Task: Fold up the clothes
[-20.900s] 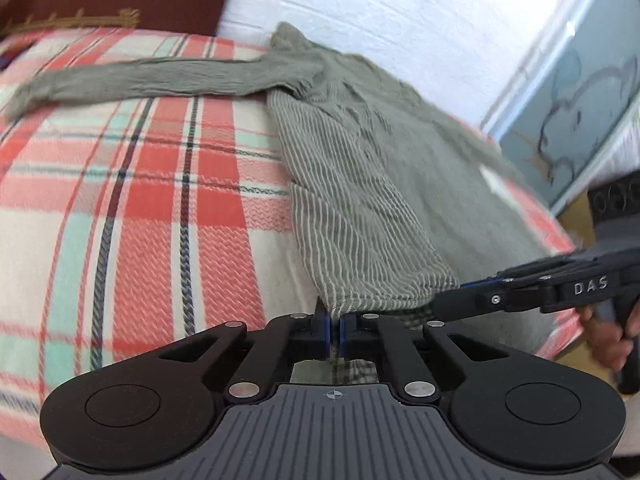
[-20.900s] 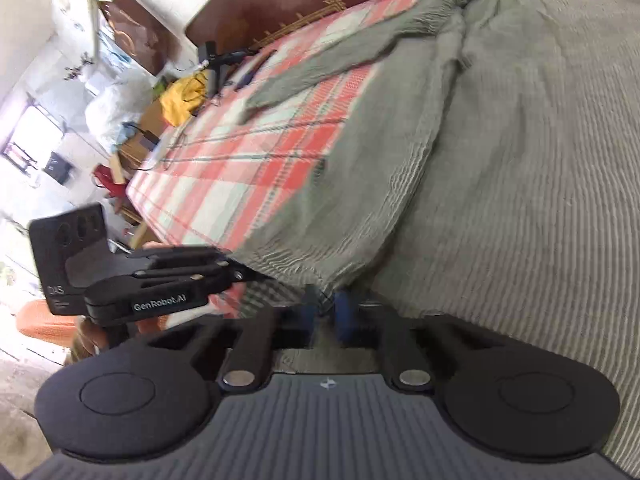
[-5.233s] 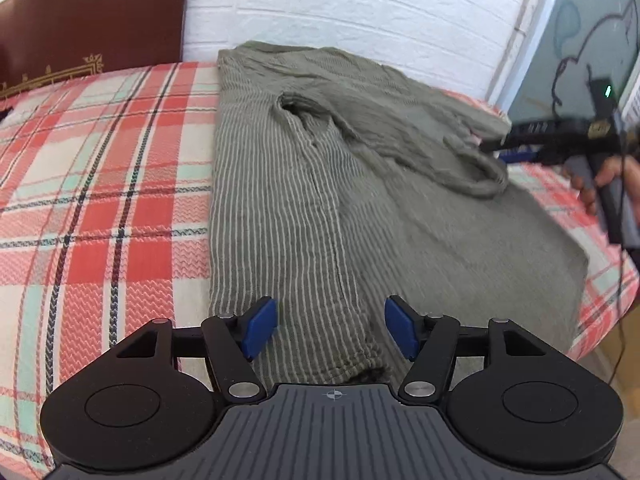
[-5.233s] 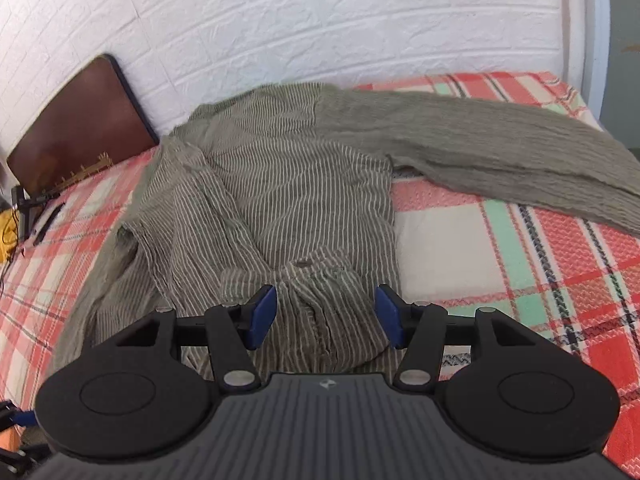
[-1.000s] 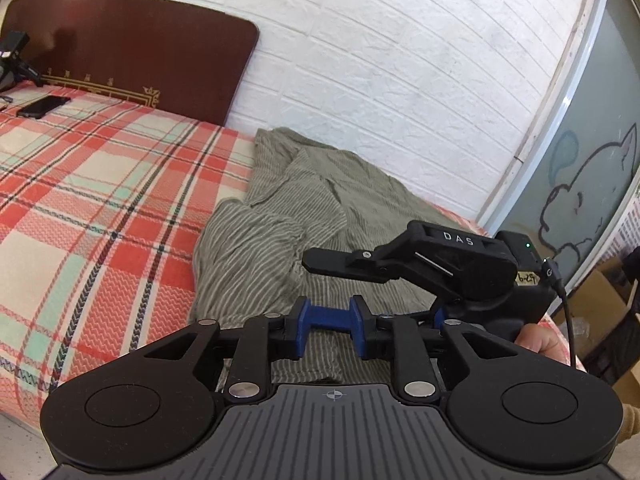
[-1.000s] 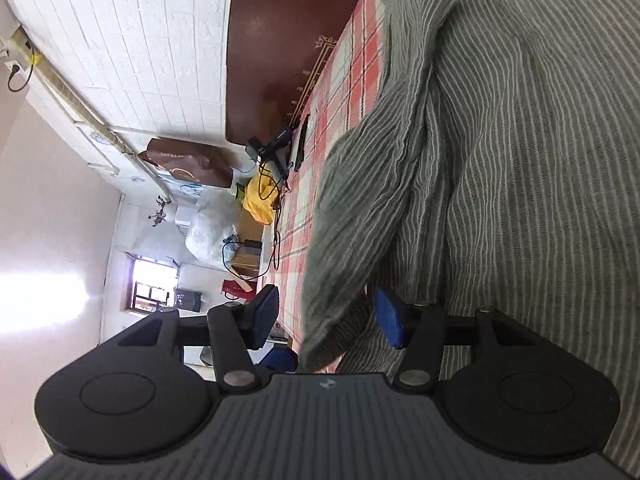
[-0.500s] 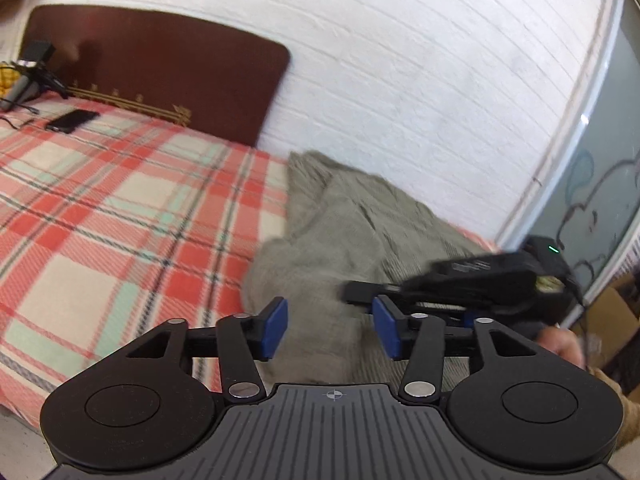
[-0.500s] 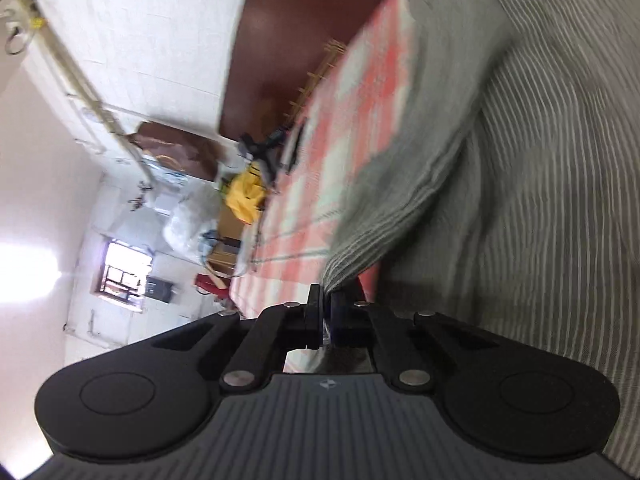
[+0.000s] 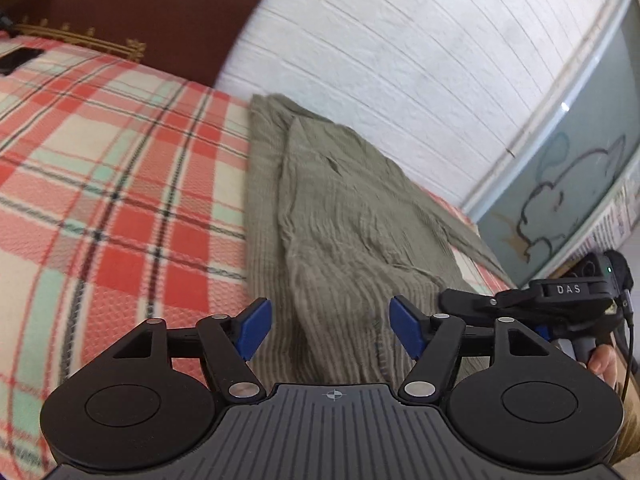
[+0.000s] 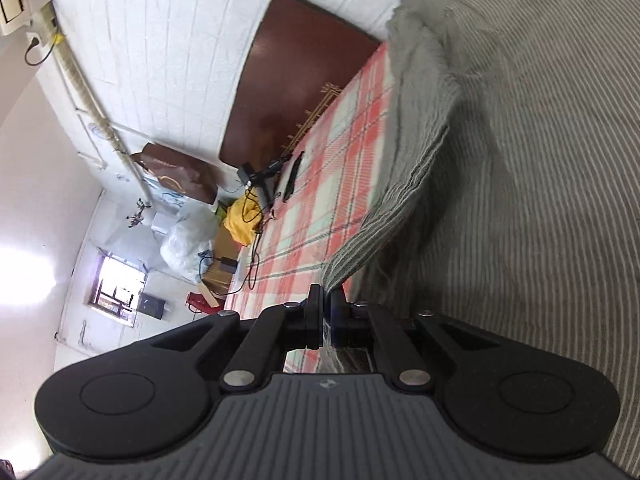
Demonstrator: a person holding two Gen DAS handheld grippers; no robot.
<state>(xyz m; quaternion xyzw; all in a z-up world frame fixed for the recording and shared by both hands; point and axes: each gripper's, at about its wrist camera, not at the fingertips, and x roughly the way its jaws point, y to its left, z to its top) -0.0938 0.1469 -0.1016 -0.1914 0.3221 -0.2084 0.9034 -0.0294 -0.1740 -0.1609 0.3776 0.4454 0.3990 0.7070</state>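
Landmark: we placed everything against the striped grey-green shirt (image 9: 352, 216), which lay lengthwise on the plaid bedcover (image 9: 120, 184), its far end near the white brick wall (image 9: 400, 60).
Left of the shirt: we saw a broad stretch of bare bedcover running to the dark headboard (image 9: 132, 12), the best free room for a swing.
Left gripper (image 9: 331, 330): we had it over the shirt's near hem, jaws opening, blue pads apart with cloth below them but nothing pinched.
Right gripper (image 10: 326, 320): we had it clamped tight on the shirt's near edge, a ridge of striped cloth (image 10: 384, 216) rising from the jaws.
Right of the shirt: we saw only a thin strip of bedcover before the bed's edge and a glass panel (image 9: 560, 184); little room there.
Step in hand: we judged a crosswise fold was under way, the right side lifted.
Next move: we judged the left gripper should close on the hem beside the right, then both carry it towards the wall end.
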